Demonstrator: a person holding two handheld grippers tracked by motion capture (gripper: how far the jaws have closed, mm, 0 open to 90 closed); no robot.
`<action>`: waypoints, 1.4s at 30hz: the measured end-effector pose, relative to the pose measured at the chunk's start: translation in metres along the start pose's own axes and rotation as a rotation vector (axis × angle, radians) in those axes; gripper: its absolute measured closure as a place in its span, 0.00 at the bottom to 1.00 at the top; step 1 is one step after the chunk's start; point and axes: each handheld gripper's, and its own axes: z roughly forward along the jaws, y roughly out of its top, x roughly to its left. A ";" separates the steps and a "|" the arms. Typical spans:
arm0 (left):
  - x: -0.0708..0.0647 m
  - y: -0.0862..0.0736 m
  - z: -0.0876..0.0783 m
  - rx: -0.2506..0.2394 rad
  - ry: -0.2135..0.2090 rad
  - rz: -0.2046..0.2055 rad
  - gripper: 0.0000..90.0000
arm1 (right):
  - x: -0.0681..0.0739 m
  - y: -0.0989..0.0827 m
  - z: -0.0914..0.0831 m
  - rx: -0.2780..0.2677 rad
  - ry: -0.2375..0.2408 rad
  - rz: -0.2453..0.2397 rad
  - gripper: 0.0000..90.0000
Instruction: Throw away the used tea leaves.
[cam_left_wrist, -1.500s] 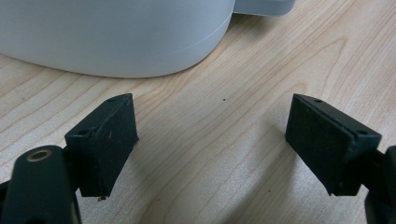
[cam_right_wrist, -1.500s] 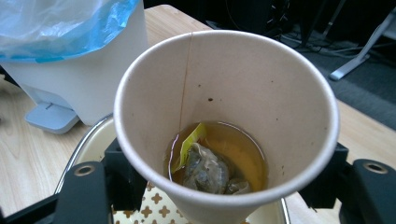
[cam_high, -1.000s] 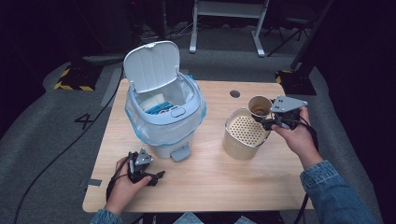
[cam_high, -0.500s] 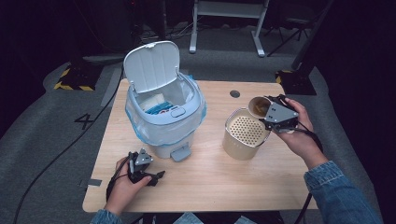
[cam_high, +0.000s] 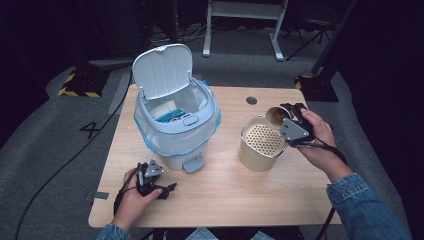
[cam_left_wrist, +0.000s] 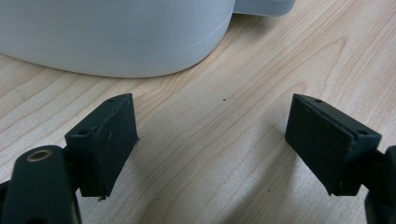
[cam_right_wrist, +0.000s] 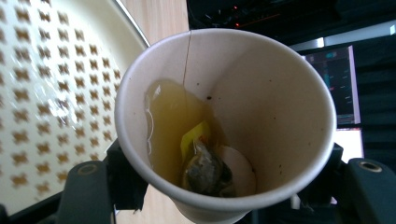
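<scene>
Light wooden table (cam_high: 225, 200), lidded bin (cam_high: 175, 125) on its left, perforated metal canister (cam_high: 260, 147) on its right

The right gripper (cam_high: 286, 116) has tipped the paper cup (cam_high: 276, 115) further toward the strainer pot (cam_high: 260, 150).

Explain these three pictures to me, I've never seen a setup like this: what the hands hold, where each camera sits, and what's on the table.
A person works at a light wooden table, holding a two-jaw hand gripper in each hand. The high view looks down from above. The other two cameras ride on the grippers.

The left gripper rests open on the wood beside a pale blue pedal bin with a raised lid.

The right gripper clamps a white paper cup, tilted over a cream perforated metal canister. Inside the cup are yellowish tea and a used tea bag; the tea looks about to be strained out.
</scene>
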 end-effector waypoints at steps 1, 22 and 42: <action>0.000 0.000 0.000 0.000 0.000 0.000 0.19 | 0.002 0.001 0.001 0.012 -0.009 -0.034 0.37; 0.000 0.000 0.000 0.000 0.000 0.000 0.19 | 0.013 0.009 0.000 0.106 -0.123 -0.340 0.37; 0.000 0.000 0.000 0.000 0.000 0.000 0.19 | 0.023 0.024 -0.007 0.259 -0.276 -0.745 0.38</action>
